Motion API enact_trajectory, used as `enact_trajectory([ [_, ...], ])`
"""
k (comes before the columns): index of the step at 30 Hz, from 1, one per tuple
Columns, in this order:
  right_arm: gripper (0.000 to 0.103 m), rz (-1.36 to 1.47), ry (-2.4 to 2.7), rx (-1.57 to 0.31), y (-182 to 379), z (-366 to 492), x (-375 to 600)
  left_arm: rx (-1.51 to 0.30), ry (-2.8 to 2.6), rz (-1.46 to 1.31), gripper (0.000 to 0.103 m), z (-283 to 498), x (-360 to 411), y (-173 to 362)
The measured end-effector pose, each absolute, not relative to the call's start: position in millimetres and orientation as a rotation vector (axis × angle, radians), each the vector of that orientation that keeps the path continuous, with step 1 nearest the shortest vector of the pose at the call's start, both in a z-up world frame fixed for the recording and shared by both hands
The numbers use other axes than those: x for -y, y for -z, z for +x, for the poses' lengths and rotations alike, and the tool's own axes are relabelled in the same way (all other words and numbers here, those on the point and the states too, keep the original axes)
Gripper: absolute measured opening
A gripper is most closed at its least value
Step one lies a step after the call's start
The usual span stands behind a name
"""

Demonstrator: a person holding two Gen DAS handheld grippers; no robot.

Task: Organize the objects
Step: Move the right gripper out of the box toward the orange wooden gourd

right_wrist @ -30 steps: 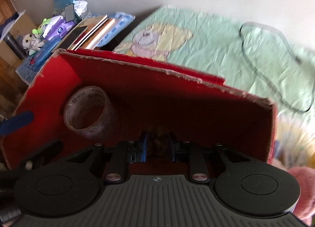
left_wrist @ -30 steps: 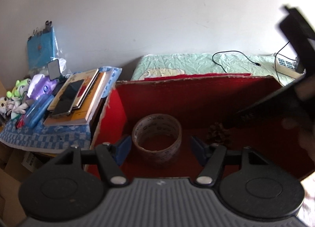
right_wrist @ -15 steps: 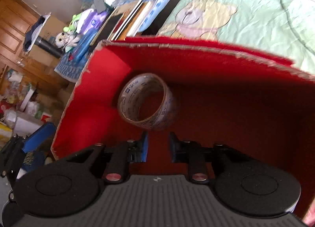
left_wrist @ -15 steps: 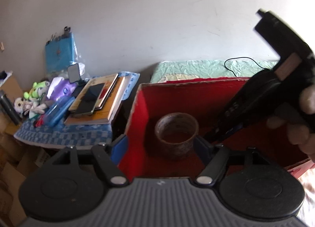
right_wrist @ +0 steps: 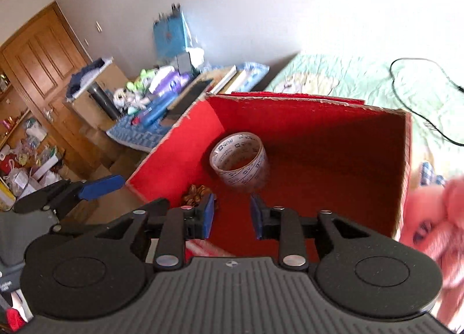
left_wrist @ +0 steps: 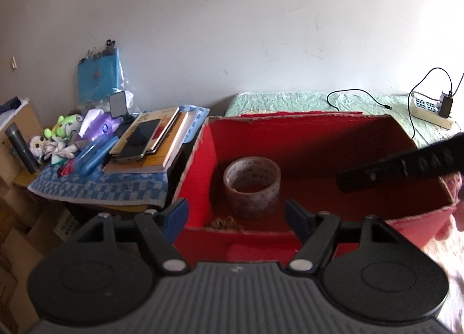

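1. The left gripper (left_wrist: 236, 215) tilts down at the near edge of the red box (left_wrist: 200, 160), jaws wide apart and empty
2. The right gripper (right_wrist: 232, 215) tilts down too; its jaws have just been opening, with nothing between them
3. The tape roll (right_wrist: 239, 158) stands on the box floor near the left wall, its print too small to read
4. The right half of the floor is bare

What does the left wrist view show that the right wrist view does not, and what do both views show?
Only the left wrist view shows the power strip with a charger plugged in, at the far right on the bed.

Only the right wrist view shows the wooden door, the cluttered shelves at the left edge, and a pink plush thing beside the box.

Both show the red box, the tape roll and the small brown item inside it, and the stack of books.
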State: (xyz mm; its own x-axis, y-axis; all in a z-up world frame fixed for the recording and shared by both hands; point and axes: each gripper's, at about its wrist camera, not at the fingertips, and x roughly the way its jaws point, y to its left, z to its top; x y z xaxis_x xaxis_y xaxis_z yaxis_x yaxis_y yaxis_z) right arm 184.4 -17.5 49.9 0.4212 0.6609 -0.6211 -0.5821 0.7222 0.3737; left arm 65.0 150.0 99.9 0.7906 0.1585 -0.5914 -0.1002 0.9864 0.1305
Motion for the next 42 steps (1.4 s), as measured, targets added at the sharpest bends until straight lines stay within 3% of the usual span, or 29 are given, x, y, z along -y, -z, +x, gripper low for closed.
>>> enact_trajectory([
  [4,0.048,0.122,-0.733,-0.74,-44,156,25,-0.644,-0.173,0.115,0.08,44,-132,-99],
  [15,0.05,0.211,-0.74,-0.64,-30,93,55,-0.645,-0.292,0.181,0.086,-3,-99,-83],
  [19,0.055,0.235,-0.718,-0.6,-24,71,66,-0.636,-0.332,0.204,0.091,-17,-87,-74],
  [27,0.059,0.385,-0.669,-0.664,6,54,99,-0.624,-0.383,0.243,0.092,-33,-65,-54],
  [35,0.056,0.454,-0.694,-0.687,15,40,120,-0.628,-0.365,0.263,0.092,-44,-50,-43],
  [38,0.049,0.463,-0.718,-0.693,19,38,123,-0.641,-0.342,0.225,0.091,-46,-55,-41],
  [42,0.04,0.489,-0.738,-0.724,28,42,130,-0.668,-0.284,0.16,0.078,-48,-64,-37],
])
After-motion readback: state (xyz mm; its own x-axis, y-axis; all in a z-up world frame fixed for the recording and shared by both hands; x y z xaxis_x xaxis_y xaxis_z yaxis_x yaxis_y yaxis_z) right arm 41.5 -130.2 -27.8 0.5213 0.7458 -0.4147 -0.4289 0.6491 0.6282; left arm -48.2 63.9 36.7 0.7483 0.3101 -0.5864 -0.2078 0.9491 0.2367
